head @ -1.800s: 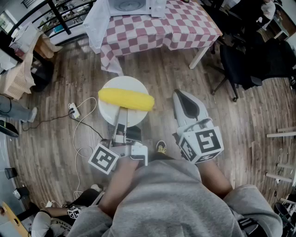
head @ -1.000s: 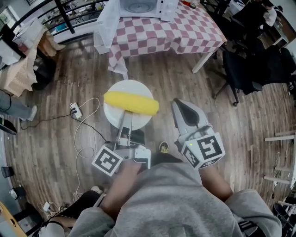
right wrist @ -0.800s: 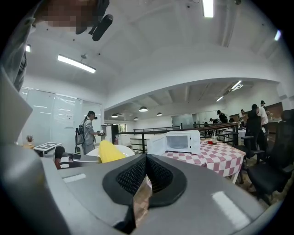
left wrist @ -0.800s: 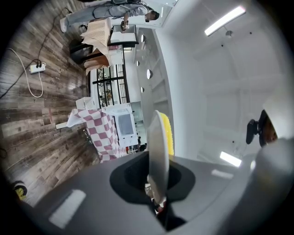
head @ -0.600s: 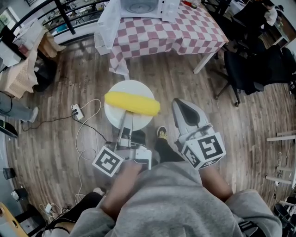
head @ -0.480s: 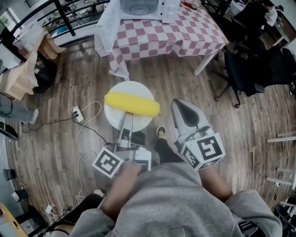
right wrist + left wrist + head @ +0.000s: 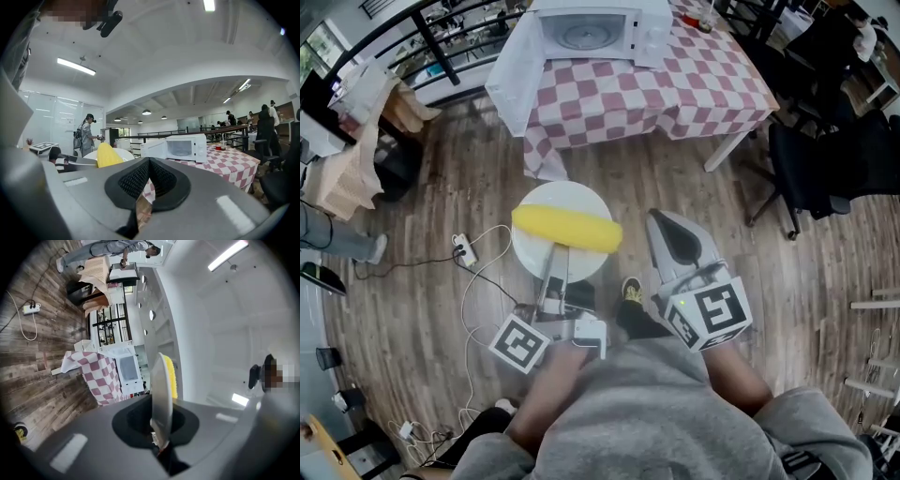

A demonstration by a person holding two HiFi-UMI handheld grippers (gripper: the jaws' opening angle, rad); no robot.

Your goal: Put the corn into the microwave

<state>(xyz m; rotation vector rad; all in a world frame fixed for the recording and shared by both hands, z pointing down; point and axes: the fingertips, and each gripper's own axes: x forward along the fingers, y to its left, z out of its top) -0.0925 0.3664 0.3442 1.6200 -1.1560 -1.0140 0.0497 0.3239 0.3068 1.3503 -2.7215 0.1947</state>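
A yellow corn cob (image 7: 567, 228) lies across a round white plate (image 7: 546, 253) that I carry over the wooden floor. My left gripper (image 7: 555, 272) is shut on the plate's near rim. In the left gripper view the plate (image 7: 161, 399) shows edge-on between the jaws, with the corn (image 7: 173, 378) on its far side. My right gripper (image 7: 661, 218) is beside the plate on the right, shut and empty; its pads meet in the right gripper view (image 7: 149, 162). The white microwave (image 7: 602, 28) stands ahead on a checked table (image 7: 675, 80), door (image 7: 514, 73) swung open.
Black office chairs (image 7: 825, 159) stand right of the table. A power strip with white cable (image 7: 461, 251) lies on the floor at left. A person (image 7: 86, 133) stands far off at left. Black railings and cluttered desks (image 7: 384, 84) line the back left.
Both grippers and the plate with the corn have moved towards the table. The microwave and its open door have come further into view at the top.
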